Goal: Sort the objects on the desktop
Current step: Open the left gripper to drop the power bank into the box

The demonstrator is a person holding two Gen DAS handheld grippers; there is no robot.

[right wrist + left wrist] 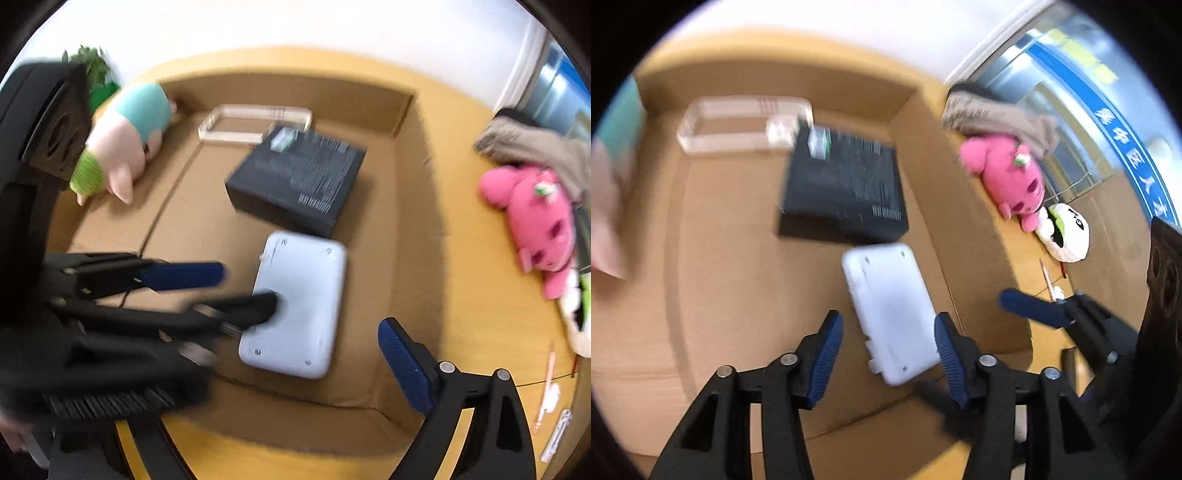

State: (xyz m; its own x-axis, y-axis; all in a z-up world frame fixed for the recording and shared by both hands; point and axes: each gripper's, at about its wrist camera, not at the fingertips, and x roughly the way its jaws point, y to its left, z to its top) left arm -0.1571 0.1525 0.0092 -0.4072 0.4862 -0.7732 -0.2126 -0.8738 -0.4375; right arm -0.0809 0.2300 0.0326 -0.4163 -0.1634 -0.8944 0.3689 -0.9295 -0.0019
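Probably an office: a yellow wooden bench (480, 295) carries a cardboard box (402, 110), beside it glazed doors (1071, 92) with blue lettering.

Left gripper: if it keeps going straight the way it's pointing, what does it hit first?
Most likely the white device lying on the cardboard box floor, between the left gripper's open fingers. Depth is unclear.

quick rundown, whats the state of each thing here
cardboard box: open topped
white device: lying flat in the box, screw side up, ungripped
black carton: closed, resting in the box
clear tray: in the box, at its far wall
pig plush: lying in the box
pink plush: lying outside on the table
left gripper: jaws open
right gripper: jaws open
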